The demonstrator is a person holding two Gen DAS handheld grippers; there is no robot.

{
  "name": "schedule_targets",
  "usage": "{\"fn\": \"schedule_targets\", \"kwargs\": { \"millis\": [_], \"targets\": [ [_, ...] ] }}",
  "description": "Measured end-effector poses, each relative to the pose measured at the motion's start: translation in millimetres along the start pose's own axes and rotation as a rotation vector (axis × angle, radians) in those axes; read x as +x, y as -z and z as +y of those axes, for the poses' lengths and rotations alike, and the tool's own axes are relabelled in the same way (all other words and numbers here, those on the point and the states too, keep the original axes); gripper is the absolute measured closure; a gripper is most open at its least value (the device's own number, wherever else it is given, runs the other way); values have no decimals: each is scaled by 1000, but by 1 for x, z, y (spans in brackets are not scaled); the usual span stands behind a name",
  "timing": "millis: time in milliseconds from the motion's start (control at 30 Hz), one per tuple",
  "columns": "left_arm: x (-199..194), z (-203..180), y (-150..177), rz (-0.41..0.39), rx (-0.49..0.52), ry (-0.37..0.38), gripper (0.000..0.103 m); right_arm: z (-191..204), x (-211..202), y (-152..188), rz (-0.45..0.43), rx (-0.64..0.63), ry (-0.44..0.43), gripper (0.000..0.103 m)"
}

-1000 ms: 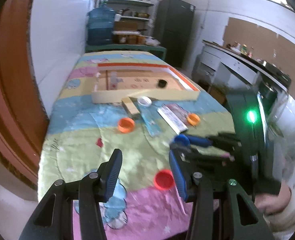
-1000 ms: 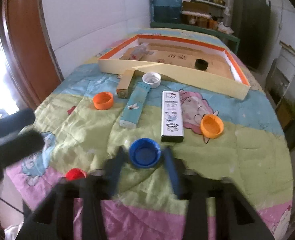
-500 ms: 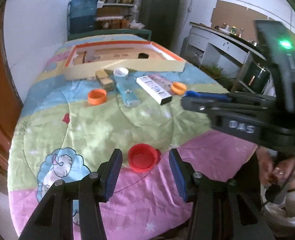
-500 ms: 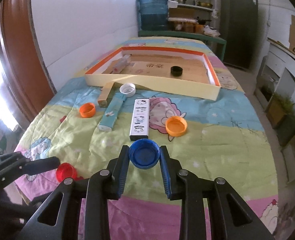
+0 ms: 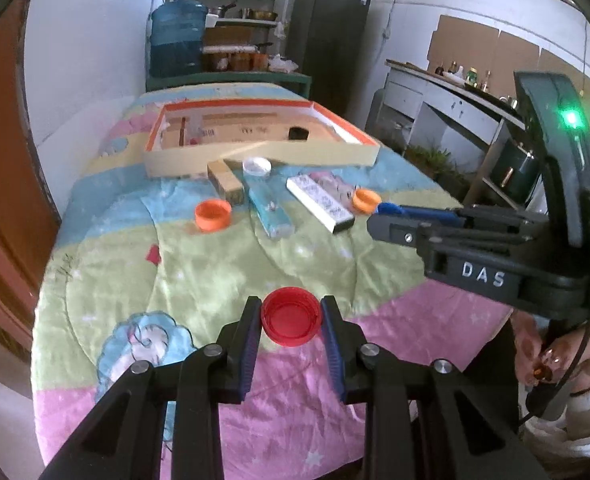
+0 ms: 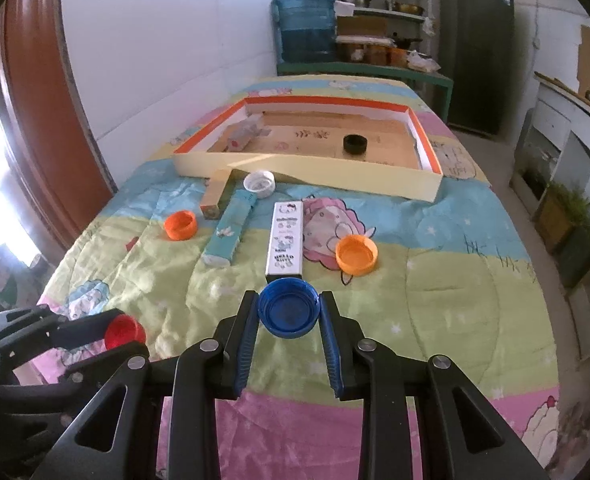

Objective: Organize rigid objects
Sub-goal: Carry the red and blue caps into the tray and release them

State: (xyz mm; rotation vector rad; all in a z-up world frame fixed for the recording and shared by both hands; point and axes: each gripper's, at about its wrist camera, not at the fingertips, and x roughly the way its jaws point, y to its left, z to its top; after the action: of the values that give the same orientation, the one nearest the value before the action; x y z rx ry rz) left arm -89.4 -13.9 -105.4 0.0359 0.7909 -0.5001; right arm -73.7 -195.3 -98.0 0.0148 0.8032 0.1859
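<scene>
A red cap (image 5: pixel 291 321) is seen between the closing jaws of the left gripper (image 5: pixel 291 322), both pads against its rim, low over the quilt (image 5: pixel 199 280). A blue cap (image 6: pixel 289 307) is held clamped in the nearly shut jaws of the right gripper (image 6: pixel 289 312), above the quilt. Two orange caps (image 6: pixel 180 225) and three boxes (image 6: pixel 286 236) are noted near the tray (image 6: pixel 399 190).

Bright daylight, blown-out glare at the left edge of the right-wrist view, strong fisheye curvature, dark vignetted corners.
</scene>
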Motion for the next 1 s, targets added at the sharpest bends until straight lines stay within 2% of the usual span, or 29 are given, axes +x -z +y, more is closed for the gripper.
{"fn": "schedule_targets", "kwargs": {
  "millis": [400,1000],
  "targets": [
    [-8,9,-47,-51,-39,-30,73,-4,-4,-24,-33,-7,-4,72],
    [15,19,-118,-76,-76,-56,73,-16,1,-67,-70,-17,0,72]
  ]
}}
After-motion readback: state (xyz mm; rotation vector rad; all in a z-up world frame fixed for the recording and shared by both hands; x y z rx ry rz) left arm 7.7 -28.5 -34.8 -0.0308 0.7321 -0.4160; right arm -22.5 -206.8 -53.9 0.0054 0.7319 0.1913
